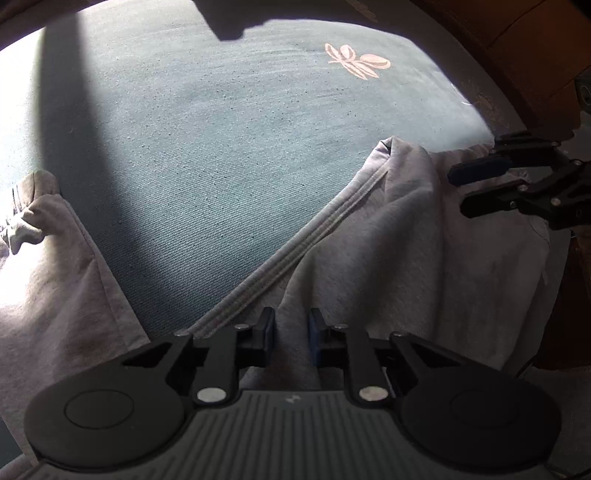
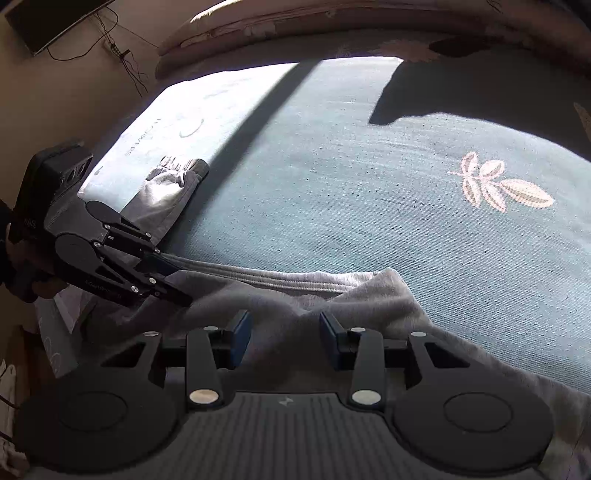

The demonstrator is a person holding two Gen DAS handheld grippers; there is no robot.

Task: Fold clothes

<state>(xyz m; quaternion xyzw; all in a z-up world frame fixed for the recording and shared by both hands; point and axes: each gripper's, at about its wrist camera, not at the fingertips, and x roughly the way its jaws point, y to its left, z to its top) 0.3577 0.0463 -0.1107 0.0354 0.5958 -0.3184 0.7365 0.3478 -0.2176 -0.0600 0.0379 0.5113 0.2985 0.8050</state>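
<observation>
- Left wrist view: one grey garment (image 1: 388,236) lies on the bed (image 1: 221,147), its ribbed waistband running diagonally from the near fingers up toward the right.
- A second patch of grey cloth, a cuffed end (image 1: 33,206), sits at the left edge; it may belong to the same garment, though the join is out of frame.
- One leaf motif (image 1: 356,61) marks the blue cover.
- The left gripper (image 1: 291,338) has its two fingers drawn close with a fold of the grey fabric between them, just beside the waistband; they look clenched on the cloth.
- The right gripper (image 1: 480,188) shows at the right edge, over the garment's far corner.
- Right wrist view: the right gripper (image 2: 285,339) has its two fingers standing apart, a ridge of grey garment (image 2: 332,295) rising between them; whether the pads press it I cannot tell.
- The left gripper (image 2: 168,275) pinches the waistband at the left.
- One television (image 2: 48,18) hangs on the wall.
</observation>
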